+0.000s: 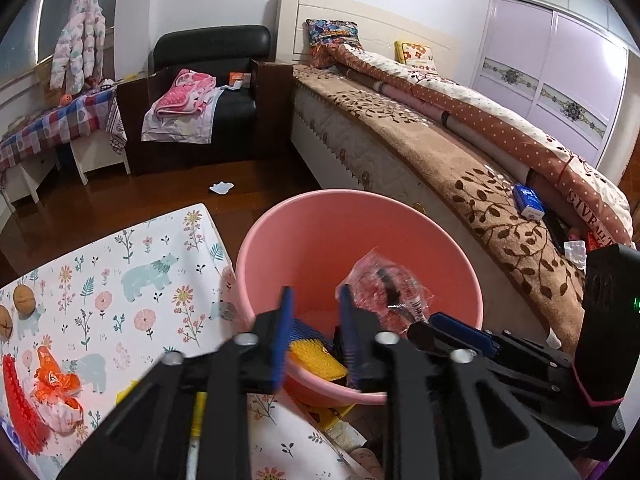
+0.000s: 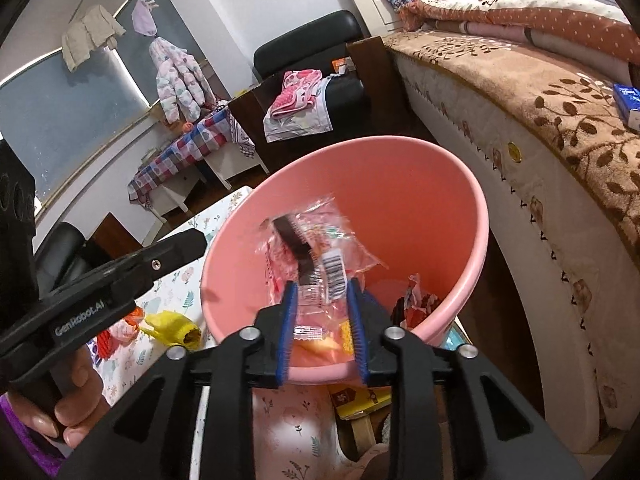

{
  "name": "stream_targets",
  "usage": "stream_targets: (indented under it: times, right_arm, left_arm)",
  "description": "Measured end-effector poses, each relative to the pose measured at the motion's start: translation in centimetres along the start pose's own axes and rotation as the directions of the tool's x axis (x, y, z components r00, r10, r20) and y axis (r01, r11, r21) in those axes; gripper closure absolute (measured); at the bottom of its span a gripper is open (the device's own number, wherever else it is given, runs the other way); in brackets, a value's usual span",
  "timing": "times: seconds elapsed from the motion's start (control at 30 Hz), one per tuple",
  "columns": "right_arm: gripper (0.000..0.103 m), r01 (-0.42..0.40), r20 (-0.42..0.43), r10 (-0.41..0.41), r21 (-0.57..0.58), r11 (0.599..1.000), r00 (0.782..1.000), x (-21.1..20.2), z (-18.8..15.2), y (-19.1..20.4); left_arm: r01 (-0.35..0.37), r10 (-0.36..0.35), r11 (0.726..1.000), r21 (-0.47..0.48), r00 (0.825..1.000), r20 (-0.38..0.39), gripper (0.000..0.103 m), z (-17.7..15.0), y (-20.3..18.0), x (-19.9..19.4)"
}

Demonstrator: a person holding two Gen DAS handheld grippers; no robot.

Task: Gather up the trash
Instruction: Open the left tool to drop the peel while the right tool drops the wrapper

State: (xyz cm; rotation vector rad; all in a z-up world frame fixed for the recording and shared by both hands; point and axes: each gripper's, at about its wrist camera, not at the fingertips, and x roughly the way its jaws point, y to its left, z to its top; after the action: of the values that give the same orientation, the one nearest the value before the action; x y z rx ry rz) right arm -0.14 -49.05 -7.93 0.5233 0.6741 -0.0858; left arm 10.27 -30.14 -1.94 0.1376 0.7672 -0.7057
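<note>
A pink bucket stands beside the table, also in the right wrist view. A clear plastic wrapper with a barcode is blurred over the bucket's mouth, just past my right gripper, whose jaws stand open around its lower end. It also shows in the left wrist view. My left gripper is open and empty at the bucket's near rim. Yellow-and-blue trash and crumpled red-white paper lie inside. An orange-white wrapper, a red comb-like piece and walnuts lie on the floral table.
A yellow crumpled piece lies on the table near the bucket. A bed with a brown blanket runs along the right, a blue tissue pack on it. A black armchair with cloths stands at the back. White scrap lies on the floor.
</note>
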Motion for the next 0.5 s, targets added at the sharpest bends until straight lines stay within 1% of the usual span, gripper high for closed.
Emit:
stream_targets:
  times: [0.2, 0.33, 0.5]
  right_arm:
    - [0.075, 0.001, 0.003, -0.001, -0.001, 1.0, 1.0, 0.0, -0.2, 0.0]
    - [0.075, 0.015, 0.021, -0.015, 0.001, 1.0, 1.0, -0.2, -0.3, 0.1]
    - [0.075, 0.059, 0.047, -0.058, -0.019, 0.998, 0.997, -0.4, -0.3, 0.6]
  left_arm:
    - [0.006, -0.006, 1.0, -0.012, 1.0, 0.002, 0.075, -0.1, 0.3, -0.4]
    - [0.003, -0.003, 1.0, -0.029, 1.0, 0.005, 0.073, -0.4, 0.4, -0.7]
    - [0.005, -0.004, 0.999, -0.038, 1.0, 0.016, 0.072, -0.8, 0.7, -1.5]
